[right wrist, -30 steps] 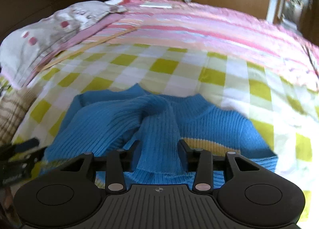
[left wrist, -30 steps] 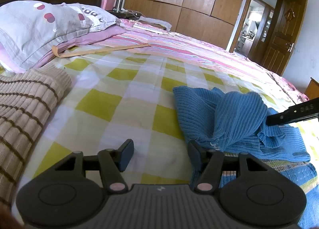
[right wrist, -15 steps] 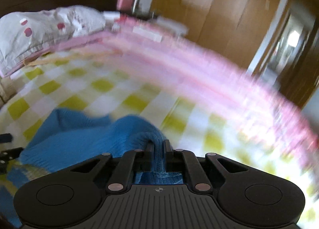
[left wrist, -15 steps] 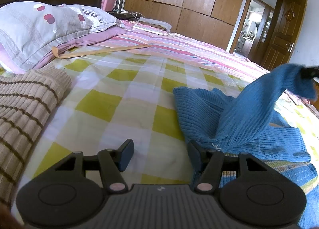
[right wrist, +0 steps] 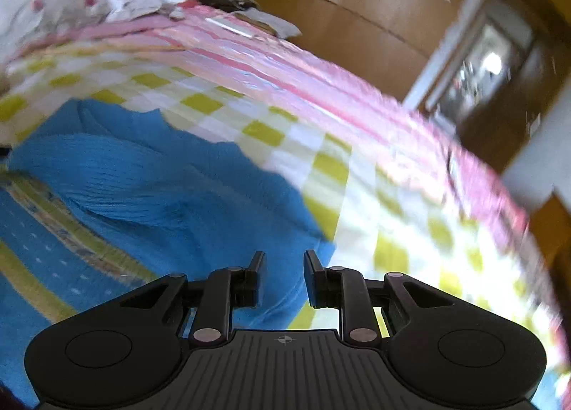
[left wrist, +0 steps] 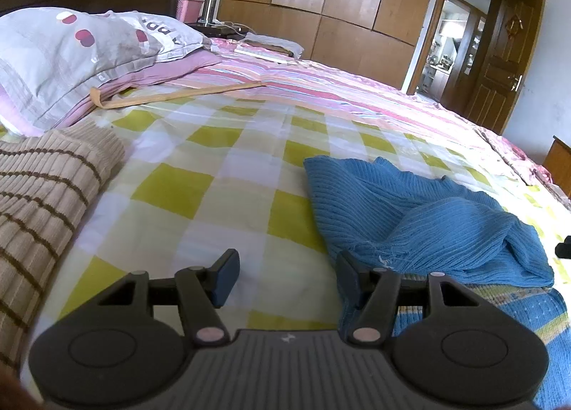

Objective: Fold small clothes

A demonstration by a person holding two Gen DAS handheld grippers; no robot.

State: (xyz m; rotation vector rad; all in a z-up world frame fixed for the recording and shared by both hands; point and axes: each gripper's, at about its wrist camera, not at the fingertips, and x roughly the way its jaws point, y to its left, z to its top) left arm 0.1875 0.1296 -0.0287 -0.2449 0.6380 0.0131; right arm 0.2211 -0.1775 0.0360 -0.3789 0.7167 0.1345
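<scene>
A blue ribbed knit sweater [left wrist: 410,217] lies rumpled on the yellow-checked bed sheet [left wrist: 221,167], its sleeve draped across its body. My left gripper [left wrist: 285,274] is open and empty, low over the sheet at the sweater's left edge; its right finger touches the knit. In the right wrist view the sweater [right wrist: 150,178] spreads to the left. My right gripper [right wrist: 282,267] is open and empty, just above the sweater's right edge. A tip of the right gripper [left wrist: 564,249] shows at the far right of the left wrist view.
A beige striped knit garment [left wrist: 39,195] lies at the left. Grey and pink pillows [left wrist: 71,56] sit at the bed's head. A patterned blue cloth [right wrist: 39,260] lies under the sweater. A pink striped blanket [left wrist: 321,88] covers the far side. Wooden wardrobes and a door stand behind.
My right gripper lifted the sleeve up and to the right, then let it go; the sleeve now lies across the sweater. My right gripper opened. My left gripper stayed still.
</scene>
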